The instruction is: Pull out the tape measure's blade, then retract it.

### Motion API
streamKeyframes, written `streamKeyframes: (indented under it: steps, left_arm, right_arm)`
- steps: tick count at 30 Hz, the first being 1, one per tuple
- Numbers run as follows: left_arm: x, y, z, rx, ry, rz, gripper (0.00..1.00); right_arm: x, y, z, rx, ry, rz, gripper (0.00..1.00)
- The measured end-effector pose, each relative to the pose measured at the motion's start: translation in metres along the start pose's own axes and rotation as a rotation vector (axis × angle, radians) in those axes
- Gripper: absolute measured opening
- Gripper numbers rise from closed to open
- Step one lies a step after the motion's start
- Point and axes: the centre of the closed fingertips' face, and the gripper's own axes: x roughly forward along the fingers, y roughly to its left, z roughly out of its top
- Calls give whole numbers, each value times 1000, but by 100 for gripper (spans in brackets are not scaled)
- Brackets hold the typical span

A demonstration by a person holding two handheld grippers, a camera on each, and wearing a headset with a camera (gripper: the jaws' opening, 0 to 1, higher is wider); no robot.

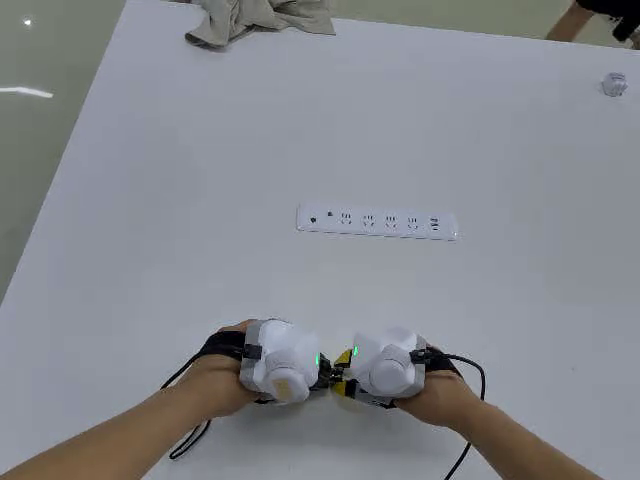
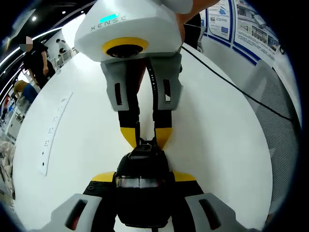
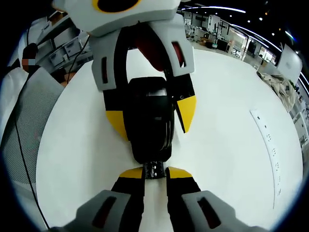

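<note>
White table (image 1: 200, 200) carries a power strip (image 1: 376, 222), with a crumpled cloth (image 1: 255, 20) well beyond it. On the strip's near side, well apart from it, the two tongs meet nose to nose. The left gripper (image 2: 143, 176) is clenched around the black tape measure (image 3: 149, 121). The right gripper (image 2: 146, 139) pinches the blade's end tab (image 3: 153, 169), which sits just beside the case.

The black, rounded tape measure (image 3: 149, 121) is at the table's (image 1: 300, 120) near edge, blade tip (image 3: 154, 170) against its case.
</note>
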Motion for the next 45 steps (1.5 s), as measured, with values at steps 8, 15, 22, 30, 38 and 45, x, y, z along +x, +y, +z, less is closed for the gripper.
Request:
streamKeyframes:
  steps: [8, 15, 22, 30, 38, 45]
  left_arm:
    - [-1, 0, 1, -6, 12, 3, 40]
    - [-3, -1, 1, -10, 15, 3, 40]
    - [-3, -1, -1, -10, 15, 14, 40]
    - [-3, 0, -1, -25, 18, 13, 40]
    - [-3, 1, -1, -33, 15, 12, 40]
    - [-2, 1, -1, -33, 17, 11, 40]
  right_arm:
    - [0, 1, 0, -20, -8, 12, 16]
    - [0, 3, 1, -45, -3, 16, 14]
    - [-1, 3, 1, -57, 0, 10, 12]
    - [-4, 2, -5, -60, 2, 3, 12]
    - [-12, -1, -15, -53, 9, -5, 12]
    - [-17, -1, -21, -41, 11, -9, 12]
